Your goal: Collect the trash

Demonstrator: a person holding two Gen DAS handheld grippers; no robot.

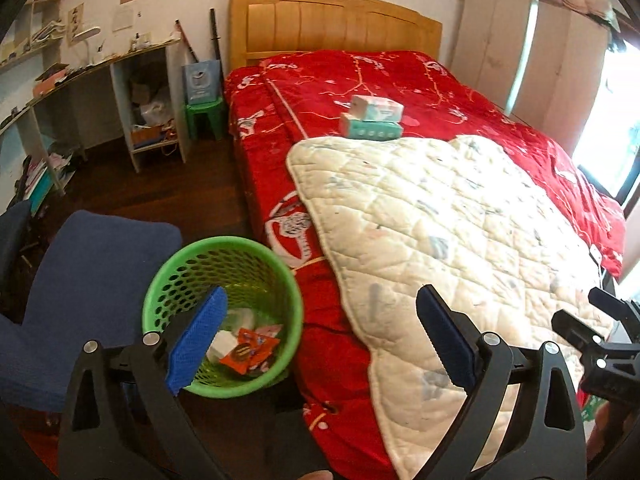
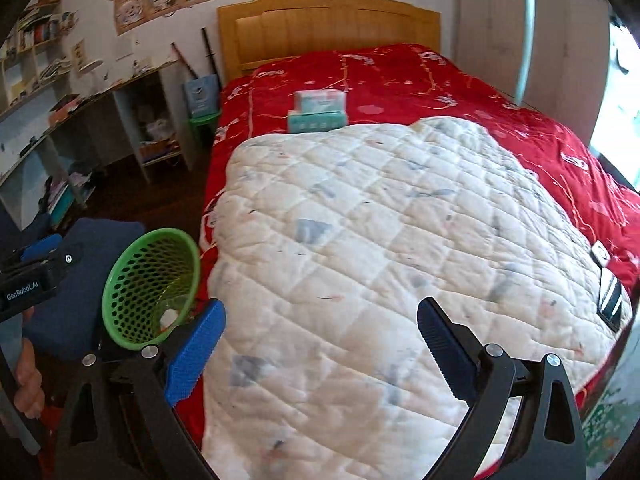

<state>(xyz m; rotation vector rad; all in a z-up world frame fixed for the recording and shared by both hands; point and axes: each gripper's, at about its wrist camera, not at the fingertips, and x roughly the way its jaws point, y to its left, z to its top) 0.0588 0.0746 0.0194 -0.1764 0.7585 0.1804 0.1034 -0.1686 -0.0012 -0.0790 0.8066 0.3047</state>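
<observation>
**Trash collection: both grippers empty, basket beside the bed**

The left gripper (image 1: 320, 334) is held spread wide, with nothing between its jaws. The right gripper (image 2: 320, 336) is likewise spread and empty above the white quilt (image 2: 380, 240).

The green basket (image 1: 160, 300) is placed on the floor, near and to the left, just beside the red bed cover (image 1: 328, 356). Inside it, an orange wrapper (image 1: 248, 350) and white crumpled paper (image 1: 221, 346) are seen.

Handling, as judged: such scraps are expected to be light, soft and easily crushed, so a gentle pinch across the middle should suffice. The basket is probably light and fairly stiff; its rim is the likely hold point.

The basket contents are shown clearly only in the left wrist view. In the right wrist view, a dark flat item (image 2: 610, 296) at the quilt's right edge is shown; its nature cannot be told. Two tissue packs (image 2: 318, 114) lie far up the bed in both views.
</observation>
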